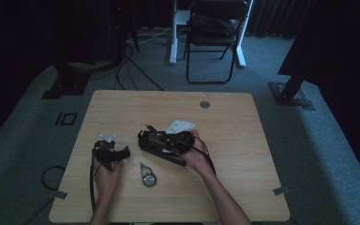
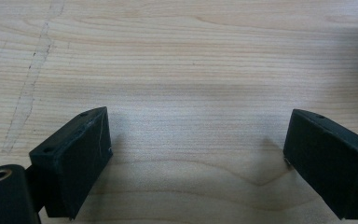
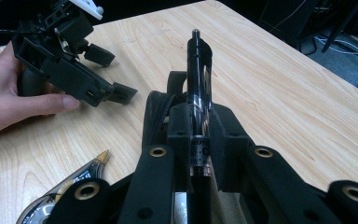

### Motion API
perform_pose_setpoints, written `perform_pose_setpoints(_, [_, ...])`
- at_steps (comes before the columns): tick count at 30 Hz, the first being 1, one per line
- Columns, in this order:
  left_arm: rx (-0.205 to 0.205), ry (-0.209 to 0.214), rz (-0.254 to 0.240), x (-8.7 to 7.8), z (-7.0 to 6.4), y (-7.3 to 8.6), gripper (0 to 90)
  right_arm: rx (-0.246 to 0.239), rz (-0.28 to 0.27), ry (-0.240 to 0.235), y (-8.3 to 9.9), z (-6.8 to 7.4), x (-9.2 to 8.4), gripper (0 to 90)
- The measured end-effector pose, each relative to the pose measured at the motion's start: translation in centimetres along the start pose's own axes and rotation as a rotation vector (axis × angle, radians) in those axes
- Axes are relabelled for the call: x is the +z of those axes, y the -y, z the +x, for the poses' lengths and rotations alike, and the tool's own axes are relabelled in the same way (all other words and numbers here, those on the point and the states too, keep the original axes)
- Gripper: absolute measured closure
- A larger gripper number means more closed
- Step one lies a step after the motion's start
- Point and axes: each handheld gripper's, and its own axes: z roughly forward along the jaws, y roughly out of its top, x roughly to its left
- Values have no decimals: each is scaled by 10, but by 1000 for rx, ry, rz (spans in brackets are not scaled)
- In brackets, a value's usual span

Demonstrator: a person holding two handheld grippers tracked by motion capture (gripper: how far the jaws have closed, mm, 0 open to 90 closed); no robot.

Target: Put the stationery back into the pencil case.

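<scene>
My right gripper (image 3: 199, 122) is shut on a black pen (image 3: 199, 65), which sticks out forward past the jaws. In the high view the right gripper (image 1: 161, 138) lies mid-table, pointing left, with a hand behind it. A black soft case (image 1: 168, 155) sits under it, and part of this black case (image 3: 156, 109) shows just beneath the jaws. My left gripper (image 2: 196, 154) stands open over bare wood with nothing between its fingers. A hand holds the left gripper (image 1: 111, 152) at the table's left. The left gripper (image 3: 112, 74) also appears at the upper left of the right gripper view.
A correction tape dispenser (image 1: 147, 177) lies between the two hands, near the front; the dispenser (image 3: 70, 191) is by my right jaws. The wooden table (image 1: 243, 154) has a cable hole (image 1: 205, 104) at the back. A folding chair (image 1: 213, 33) and floor cables stand beyond.
</scene>
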Motion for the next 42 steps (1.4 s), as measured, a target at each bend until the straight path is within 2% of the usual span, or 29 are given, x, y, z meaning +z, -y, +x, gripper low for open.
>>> perform_pose_setpoints(22, [2, 3, -1, 0, -1, 0, 78, -1, 45, -10, 5, -4, 12, 795])
perform_pose_setpoints(42, [6, 2, 0, -1, -1, 1, 78, -15, 130, -15, 16, -9, 25, 793])
